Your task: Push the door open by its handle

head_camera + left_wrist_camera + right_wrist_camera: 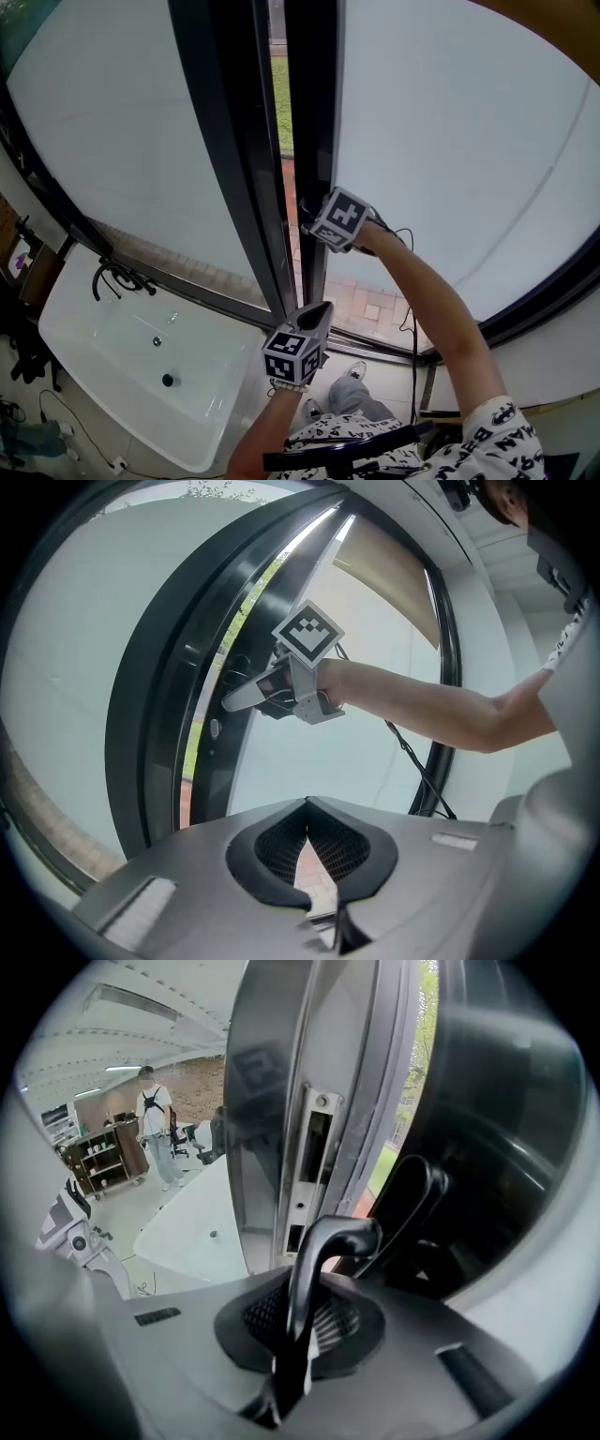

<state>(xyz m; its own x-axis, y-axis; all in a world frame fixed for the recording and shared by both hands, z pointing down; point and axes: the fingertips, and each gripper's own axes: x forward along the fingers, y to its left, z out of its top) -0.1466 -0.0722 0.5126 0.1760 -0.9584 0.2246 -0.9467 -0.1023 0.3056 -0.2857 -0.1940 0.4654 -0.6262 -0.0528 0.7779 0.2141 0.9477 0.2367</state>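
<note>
A glass door with a dark frame stands slightly ajar, and grass and brick paving show through the gap. Its black lever handle curves between the pads of my right gripper, which is shut on it. From the head view the right gripper sits against the door's edge at mid height. The left gripper view shows the right gripper from the side, pressed to the frame. My left gripper hangs lower, apart from the door, with its jaws shut on nothing.
A fixed glass panel stands left of the gap. Below it is a white table. A black cable trails from the right arm. In the room behind, a person stands by a shelf cart.
</note>
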